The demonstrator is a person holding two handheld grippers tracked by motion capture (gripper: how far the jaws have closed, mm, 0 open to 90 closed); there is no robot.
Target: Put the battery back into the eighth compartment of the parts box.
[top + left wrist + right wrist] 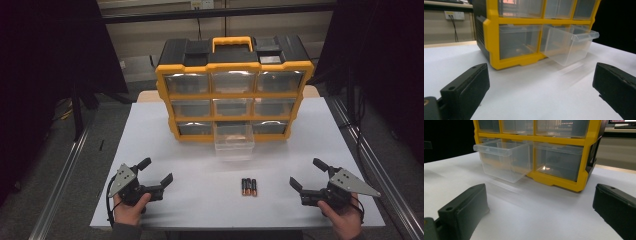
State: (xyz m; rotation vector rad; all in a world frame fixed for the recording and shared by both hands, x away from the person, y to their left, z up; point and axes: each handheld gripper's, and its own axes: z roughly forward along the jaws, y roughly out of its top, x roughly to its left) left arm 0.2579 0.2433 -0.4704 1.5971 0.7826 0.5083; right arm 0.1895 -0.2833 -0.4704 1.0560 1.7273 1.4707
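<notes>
A yellow and black organiser [232, 95] with clear drawers stands at the back of the white table [165, 145]. Its bottom middle drawer [234, 141] is pulled out toward me and looks empty; the same drawer [567, 45] [504, 161] appears in both gripper views. Three batteries [249, 187] lie side by side near the front of the table. My left gripper [158, 170] rests at the front left, open, nothing between its jaws. At the front right, my right gripper [306, 173] is open and empty too. The batteries lie between the two grippers, closer to the right one.
The organiser [519, 37] [564, 152] has a yellow carry handle [231, 42] on top. Metal rails [60, 180] run along both sides of the table. Dark curtains hang at left and right, with a wall and socket [454, 15] behind.
</notes>
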